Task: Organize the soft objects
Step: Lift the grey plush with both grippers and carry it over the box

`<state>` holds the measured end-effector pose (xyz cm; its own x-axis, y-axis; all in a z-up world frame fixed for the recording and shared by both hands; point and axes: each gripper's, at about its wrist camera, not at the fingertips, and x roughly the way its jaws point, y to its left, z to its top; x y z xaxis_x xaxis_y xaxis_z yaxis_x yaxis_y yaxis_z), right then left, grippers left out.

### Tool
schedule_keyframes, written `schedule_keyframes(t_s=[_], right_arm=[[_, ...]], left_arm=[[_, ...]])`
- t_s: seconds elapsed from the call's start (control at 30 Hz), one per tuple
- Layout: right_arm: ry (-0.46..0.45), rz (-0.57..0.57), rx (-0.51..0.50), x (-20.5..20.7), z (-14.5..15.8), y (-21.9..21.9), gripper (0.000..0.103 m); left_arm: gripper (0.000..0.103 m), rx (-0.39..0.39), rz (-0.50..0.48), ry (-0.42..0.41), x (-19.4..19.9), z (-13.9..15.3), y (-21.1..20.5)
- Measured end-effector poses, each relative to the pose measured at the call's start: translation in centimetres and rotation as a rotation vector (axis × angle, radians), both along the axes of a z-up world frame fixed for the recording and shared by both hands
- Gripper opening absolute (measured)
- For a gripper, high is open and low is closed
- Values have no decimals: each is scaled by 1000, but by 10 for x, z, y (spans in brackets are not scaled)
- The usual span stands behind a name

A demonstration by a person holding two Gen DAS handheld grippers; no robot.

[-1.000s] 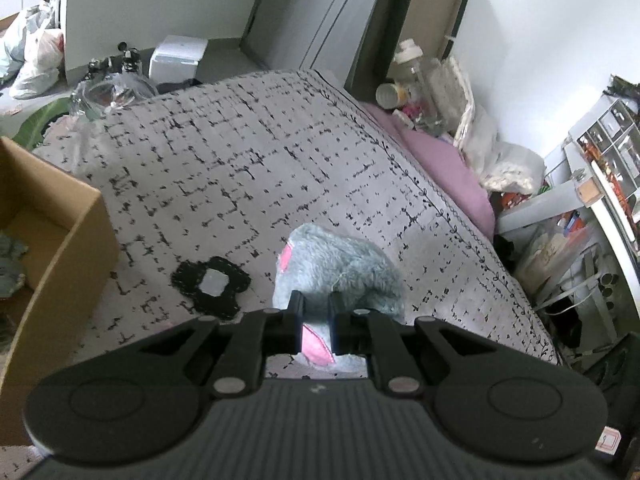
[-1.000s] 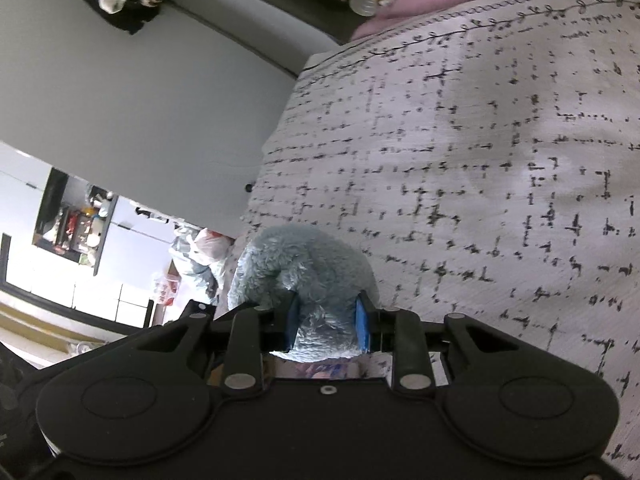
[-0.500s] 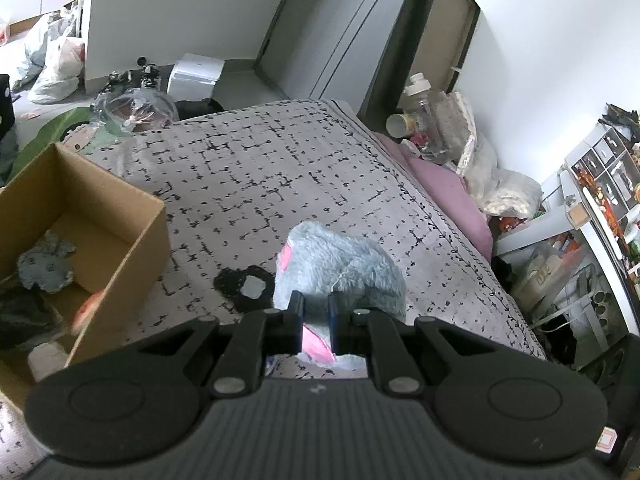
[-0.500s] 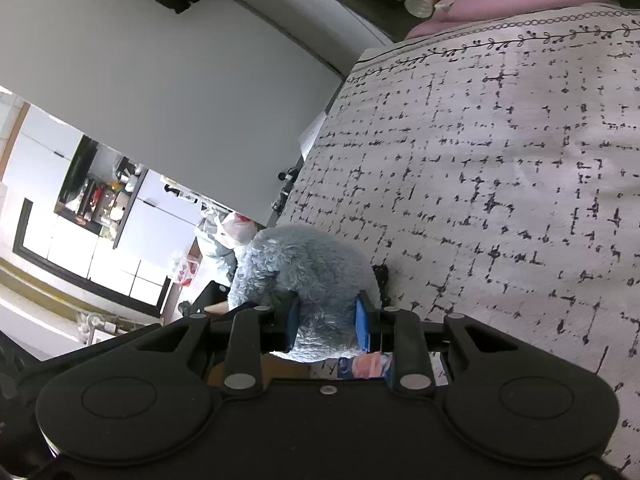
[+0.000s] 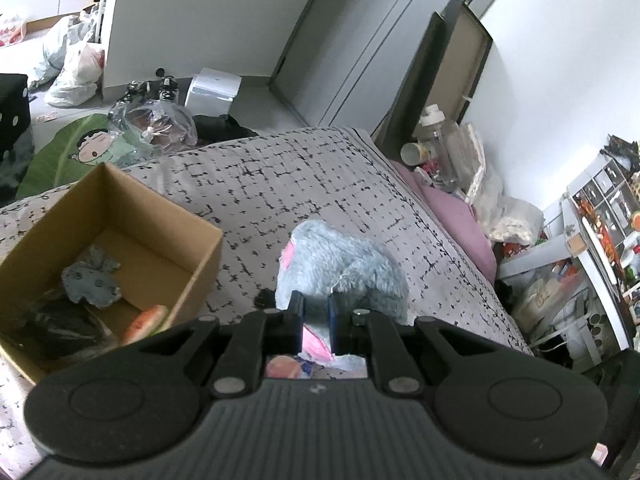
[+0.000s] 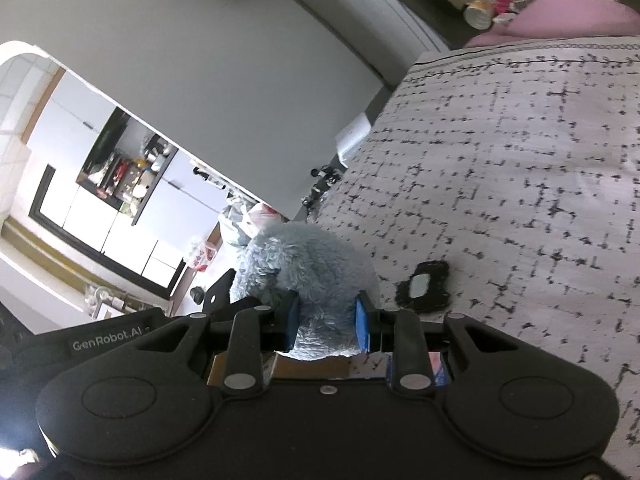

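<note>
you are carrying the grey plush toy [image 5: 340,264] with both grippers: the left gripper [image 5: 314,322] pinches a thin pink part, the right gripper [image 6: 326,326] squeezes its fur. it hangs just right of the cardboard box [image 5: 200,256]; next, bring it over the box and release.

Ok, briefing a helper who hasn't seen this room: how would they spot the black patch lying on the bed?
Find the bedspread with its black dashes. The black patch lies flat on it, beside the held grey plush toy; only it has a pale rectangle in its middle.
</note>
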<state>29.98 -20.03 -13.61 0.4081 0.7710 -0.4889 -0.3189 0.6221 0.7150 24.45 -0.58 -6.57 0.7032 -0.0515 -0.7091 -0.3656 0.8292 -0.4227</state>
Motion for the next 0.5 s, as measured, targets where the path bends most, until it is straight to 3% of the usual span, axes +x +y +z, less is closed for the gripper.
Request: schedule_keyframes(t_s=[0.5], right_arm=[[-110, 84, 3, -26, -3, 60, 27]], left_arm=[[11, -40, 59, -16, -30, -8, 64]])
